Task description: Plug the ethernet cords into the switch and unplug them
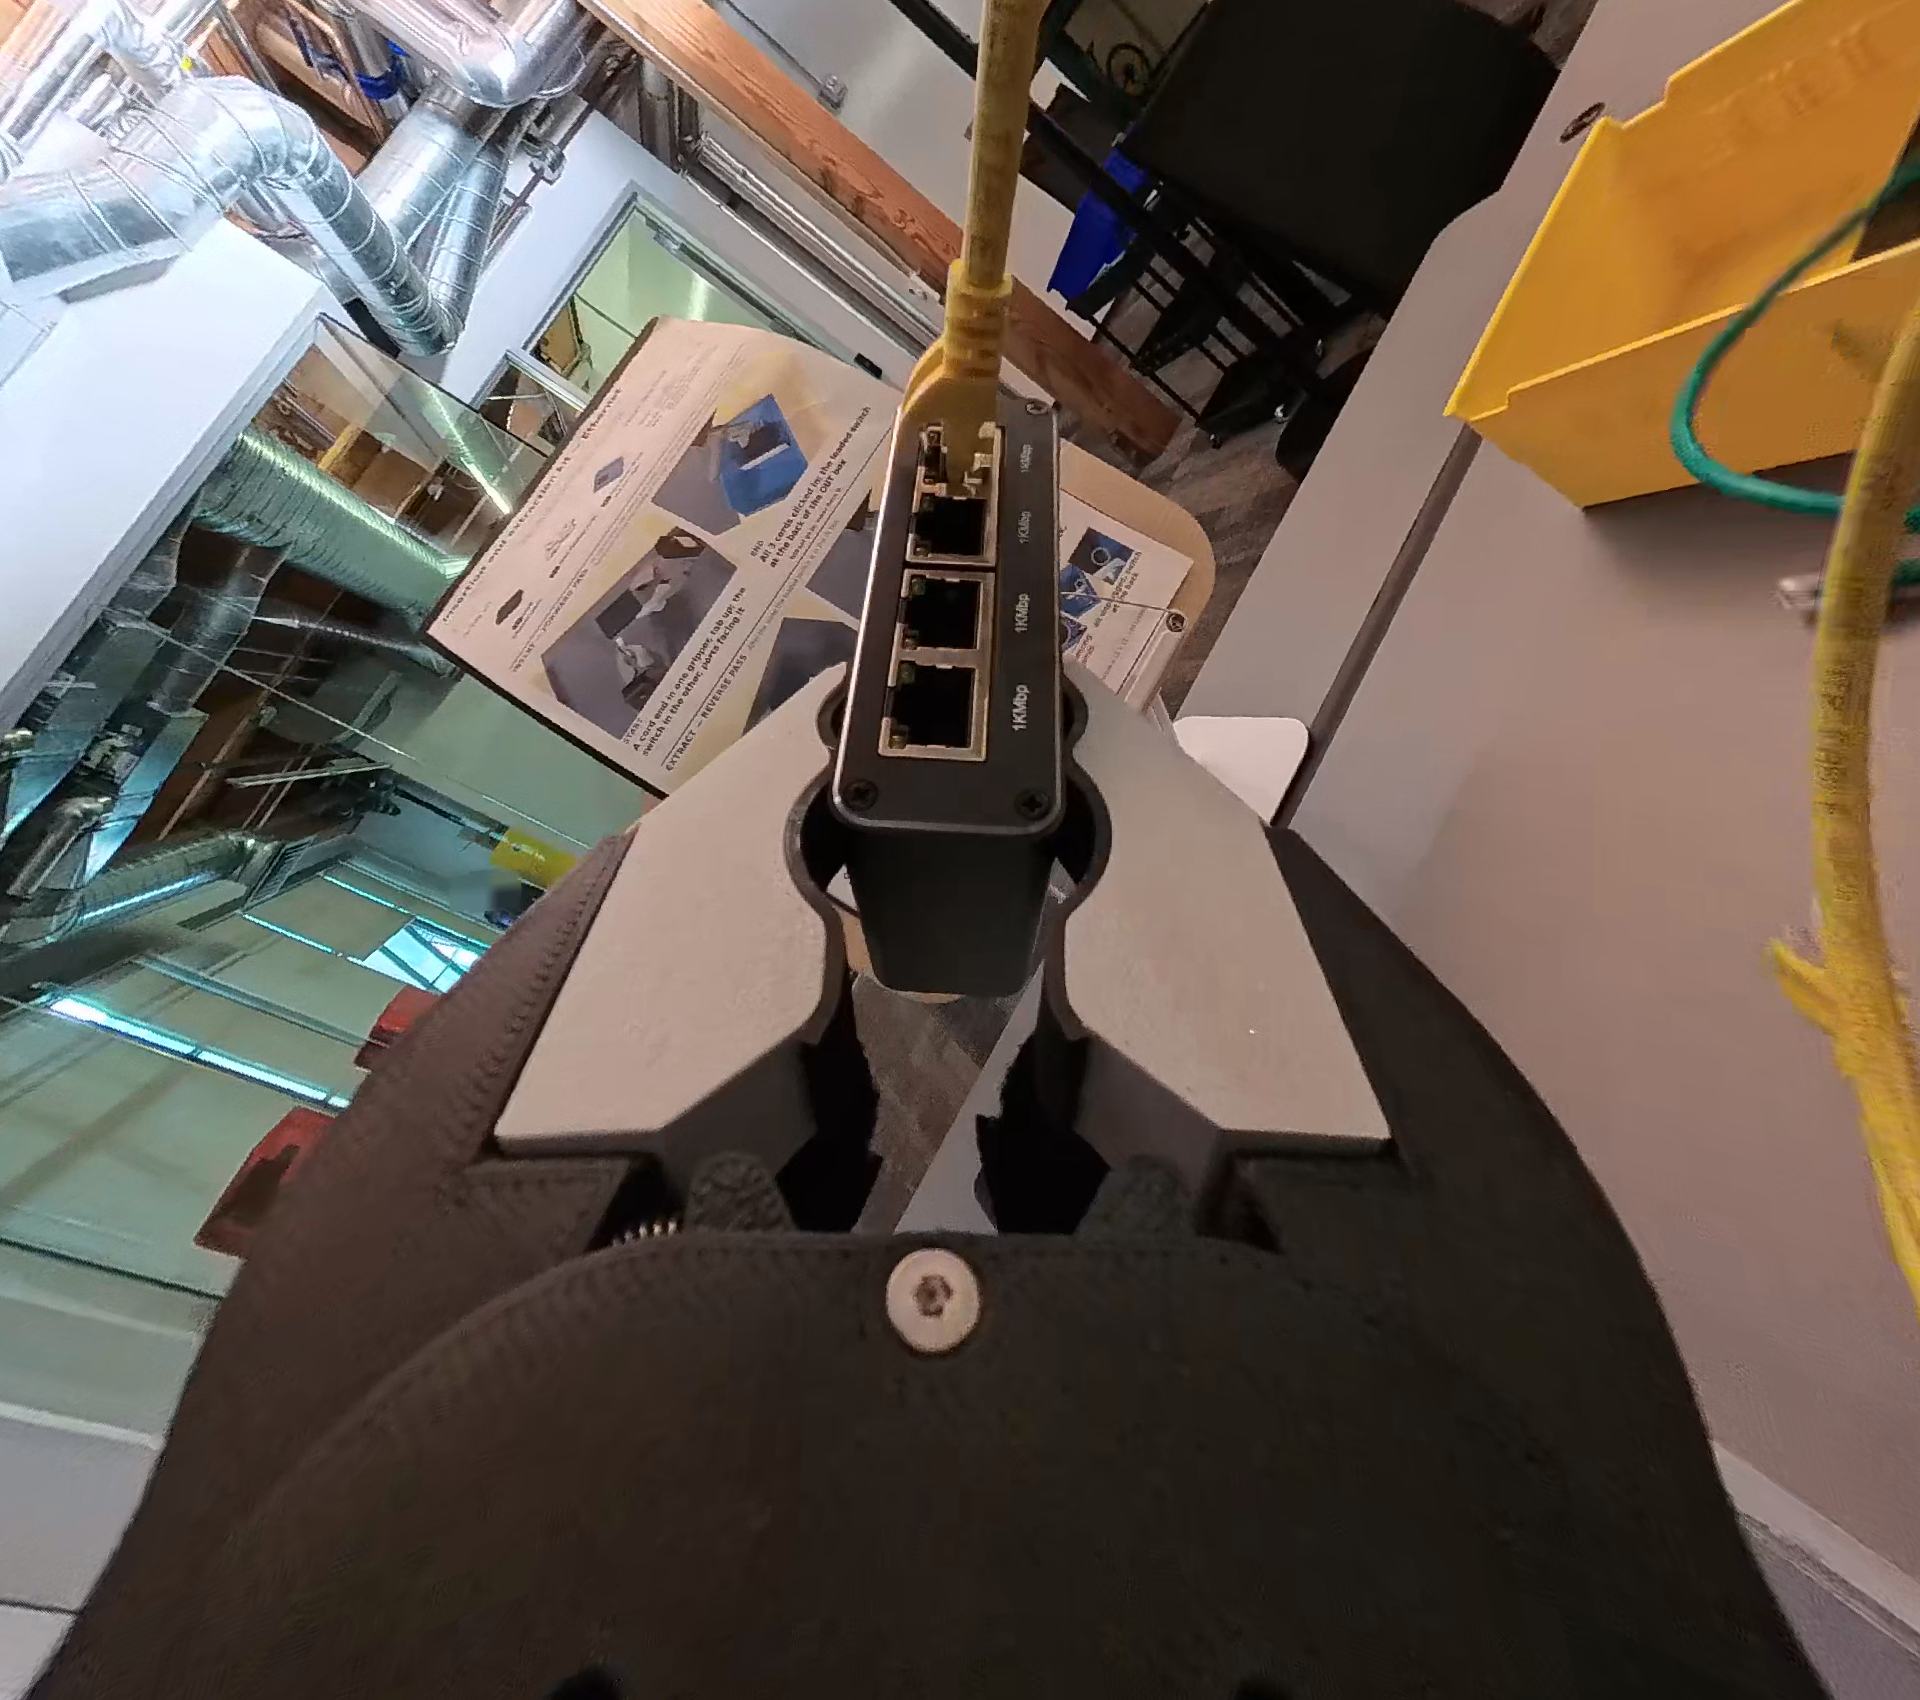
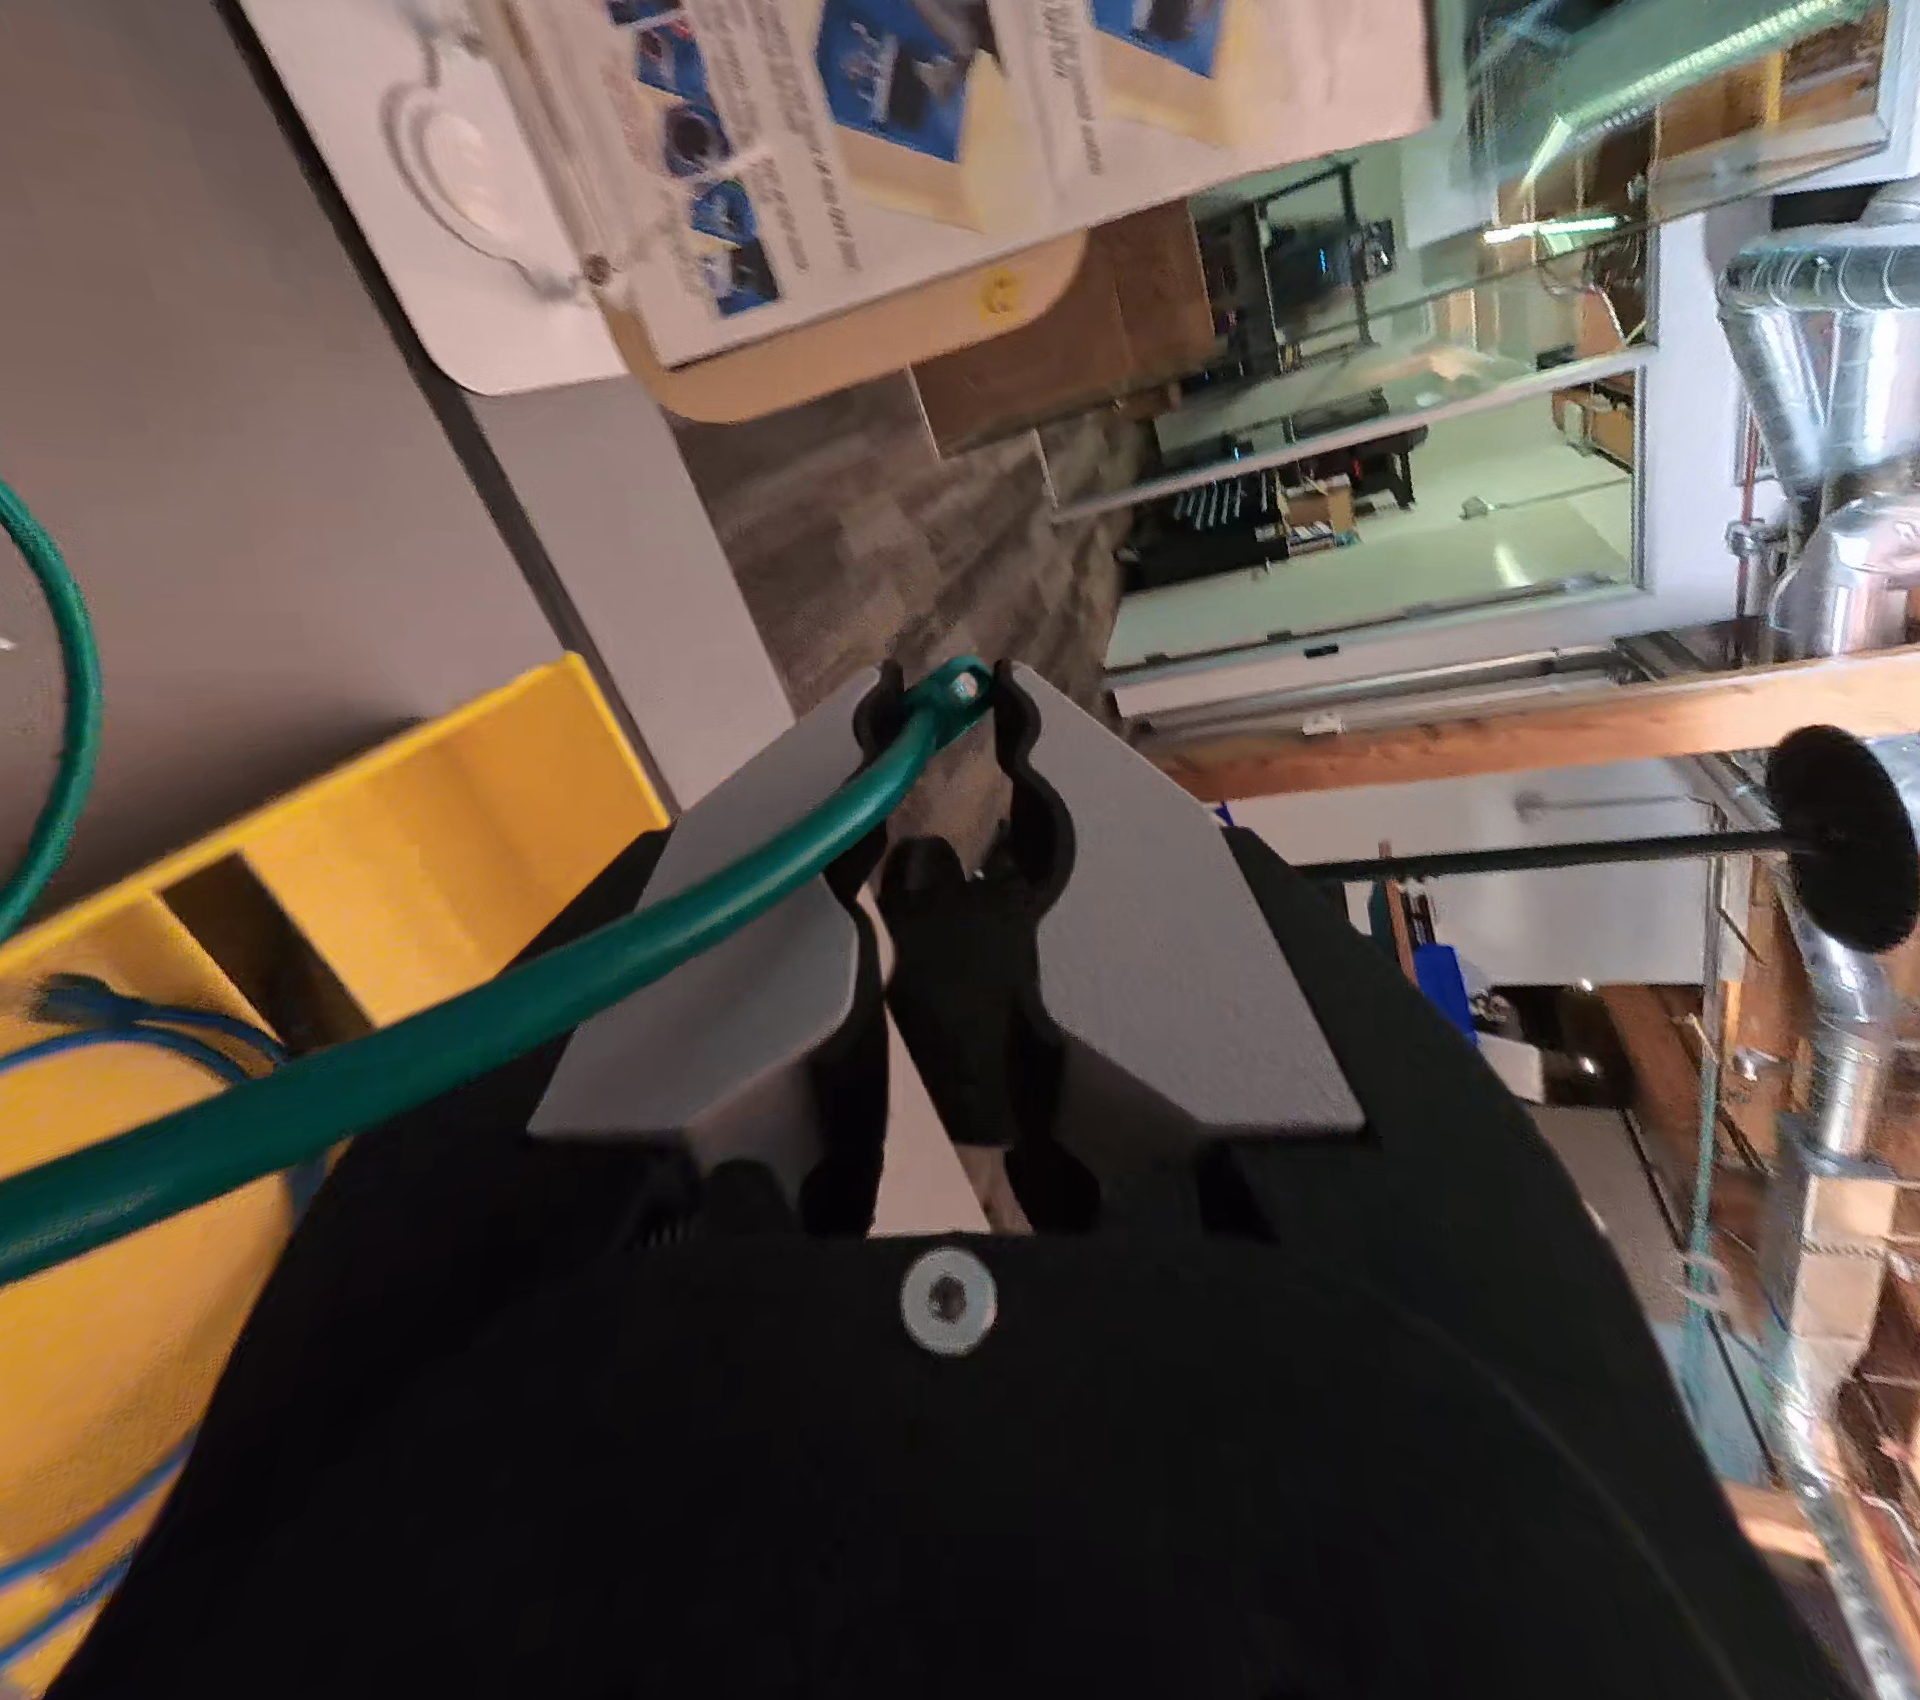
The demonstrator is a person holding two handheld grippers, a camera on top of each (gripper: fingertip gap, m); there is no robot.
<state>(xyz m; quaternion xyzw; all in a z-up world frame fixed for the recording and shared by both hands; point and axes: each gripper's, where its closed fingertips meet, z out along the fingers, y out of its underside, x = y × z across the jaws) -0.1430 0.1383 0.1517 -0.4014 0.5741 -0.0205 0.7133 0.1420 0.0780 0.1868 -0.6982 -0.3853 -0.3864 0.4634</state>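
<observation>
between the grey fingers of the left claw (image 1: 951, 803) sat the black switch (image 1: 951, 663), clamped by its near end so that its port face looked back at the camera and its length ran away from the claw. the claw was closed on the switch body, its curved inner notches hugging both sides. a yellow cord (image 1: 997, 92) was plugged into the farthest port, its boot seated at the far end of the switch and its cable running straight up out of view; the three nearer ports stood empty. to the right, a second stretch of yellow cable (image 1: 1860, 715) hung blurred in the foreground, and a green cord (image 1: 1714, 403) looped in front of a yellow bin (image 1: 1662, 248) on the grey bench (image 1: 1558, 819). in the right wrist view, the right claw (image 2: 940, 705) was nearly shut, pinching the plug end of the green cord (image 2: 727, 902) at its fingertips, the plug poking just past the tips while the cable swept back over the left finger and off to the lower left. a blue cord (image 2: 135, 1027) lay in the yellow bin (image 2: 416, 819) beside that claw. an instruction sheet (image 2: 987, 40) stood beyond on the bench (image 2: 260, 455).
</observation>
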